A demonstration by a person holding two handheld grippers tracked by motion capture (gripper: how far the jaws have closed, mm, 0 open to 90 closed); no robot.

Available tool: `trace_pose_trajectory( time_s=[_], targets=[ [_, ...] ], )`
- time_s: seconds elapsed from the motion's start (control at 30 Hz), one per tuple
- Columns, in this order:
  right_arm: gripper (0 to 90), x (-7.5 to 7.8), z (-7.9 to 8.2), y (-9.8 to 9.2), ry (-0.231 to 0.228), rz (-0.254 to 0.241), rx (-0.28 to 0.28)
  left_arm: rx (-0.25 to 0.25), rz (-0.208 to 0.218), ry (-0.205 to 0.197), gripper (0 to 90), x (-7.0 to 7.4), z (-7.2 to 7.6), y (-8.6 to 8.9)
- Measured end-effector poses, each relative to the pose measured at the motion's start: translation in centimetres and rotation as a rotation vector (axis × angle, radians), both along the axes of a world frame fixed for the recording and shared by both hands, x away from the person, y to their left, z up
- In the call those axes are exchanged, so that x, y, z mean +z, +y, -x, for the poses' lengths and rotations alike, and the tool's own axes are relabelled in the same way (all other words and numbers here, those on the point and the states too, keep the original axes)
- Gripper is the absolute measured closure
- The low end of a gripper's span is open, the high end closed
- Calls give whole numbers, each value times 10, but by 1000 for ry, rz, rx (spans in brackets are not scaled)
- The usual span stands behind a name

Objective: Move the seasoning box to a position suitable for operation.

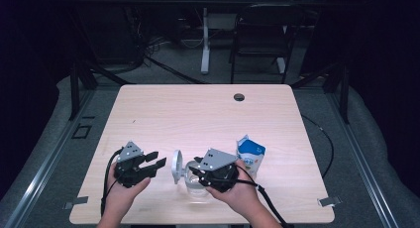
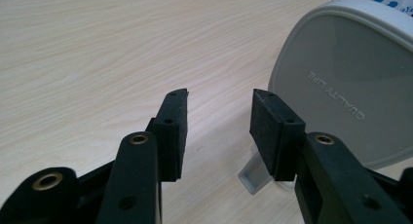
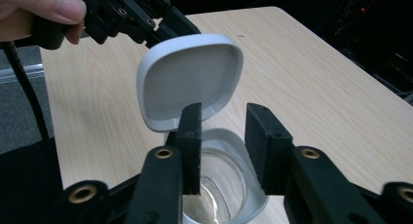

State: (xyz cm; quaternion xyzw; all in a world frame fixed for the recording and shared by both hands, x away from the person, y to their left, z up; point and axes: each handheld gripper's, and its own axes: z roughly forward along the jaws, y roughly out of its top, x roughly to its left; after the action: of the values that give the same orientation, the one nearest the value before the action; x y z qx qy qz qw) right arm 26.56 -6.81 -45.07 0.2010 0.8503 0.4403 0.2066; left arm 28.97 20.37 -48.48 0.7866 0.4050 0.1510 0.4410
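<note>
A clear glass jar [image 1: 194, 184] stands near the front edge of the pale wooden surface [image 1: 198, 114], a little right of the middle, between the two hands. It has a thick transparent wall and a white, rounded-square collar [image 3: 243, 165] around its mouth. Its lid [image 1: 177, 165] is hinged to that collar and stands swung up on the jar's left side, nearly upright; it is white-grey plastic, a rounded square with a raised rim. In the left gripper view the lid's [image 2: 341, 83] flat outer face carries embossed lettering and a small hinge tab at its foot.

The right gripper [image 1: 210, 174] hovers just above the open mouth of the jar. Its jaws are spread apart with nothing pinched between them, the pads [image 3: 192, 136] clear of the collar.

The left gripper [image 1: 154, 163] sits just left of the raised lid, jaws parted and holding nothing, its pads [image 2: 175, 126] close to the lid but apart from it.

A blue-and-white pouch [image 1: 250, 155] stands just right of the right hand.
</note>
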Motion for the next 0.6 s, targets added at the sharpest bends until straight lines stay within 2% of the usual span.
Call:
trace_pose_trajectory(
  time_s=[0.17, 0.37, 0.47, 0.6],
  targets=[
    [614, -4, 0, -5, -1, -4, -29, 4, 2, -2, 581, 0, 0, 0],
    [553, -7, 5, -14, -6, -28, -32, 5, 0, -1, 580, 0, 0, 1],
    [514, -9, 9, -22, -24, -36, -53, 12, 4, 0, 580, 0, 0, 2],
    [452, -13, 15, -37, -25, -53, -86, 21, 10, -6, 563, 0, 1, 4]
  ],
)
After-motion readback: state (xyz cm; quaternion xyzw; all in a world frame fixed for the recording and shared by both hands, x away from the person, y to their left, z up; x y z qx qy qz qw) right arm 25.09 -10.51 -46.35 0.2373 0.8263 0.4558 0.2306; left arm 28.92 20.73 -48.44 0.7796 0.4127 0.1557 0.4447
